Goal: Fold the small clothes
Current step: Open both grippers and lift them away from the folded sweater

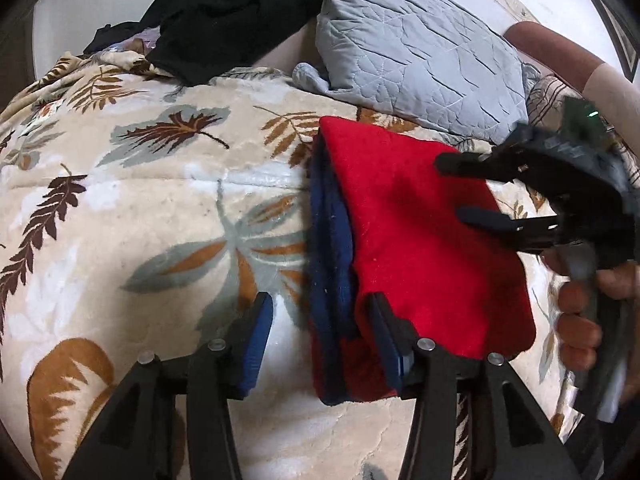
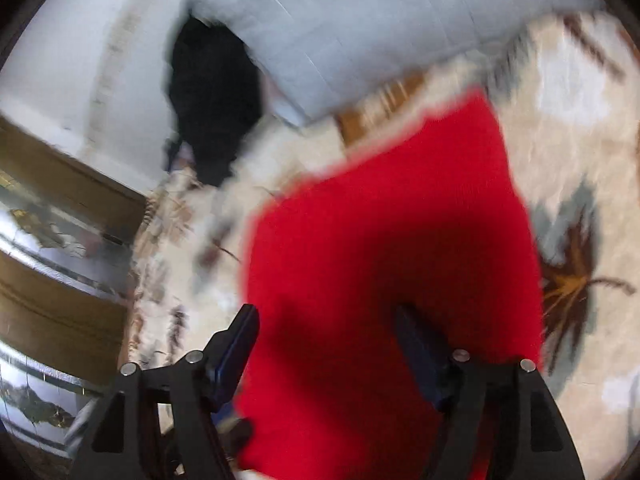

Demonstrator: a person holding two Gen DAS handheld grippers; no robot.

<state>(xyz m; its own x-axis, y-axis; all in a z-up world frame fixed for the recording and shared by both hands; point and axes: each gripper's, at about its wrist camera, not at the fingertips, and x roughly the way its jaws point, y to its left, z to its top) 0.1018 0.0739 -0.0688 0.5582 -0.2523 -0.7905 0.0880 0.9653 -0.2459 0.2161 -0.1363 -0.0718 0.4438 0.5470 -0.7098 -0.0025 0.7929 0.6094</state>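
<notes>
Folded red cloth with blue lining lies on the leaf-patterned blanket, below a grey pillow. Left tool and right tool both stand open, gripping nothing.

Folded red fleece cloth with navy-blue lining; cream plush blanket patterned with brown and grey leaves; grey quilted pillow.

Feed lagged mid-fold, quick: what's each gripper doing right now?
Left gripper: open, nothing held; its fingers straddle the near edge of the folded red and navy garment.
Right gripper: open over the red cloth, gripping nothing.
</notes>
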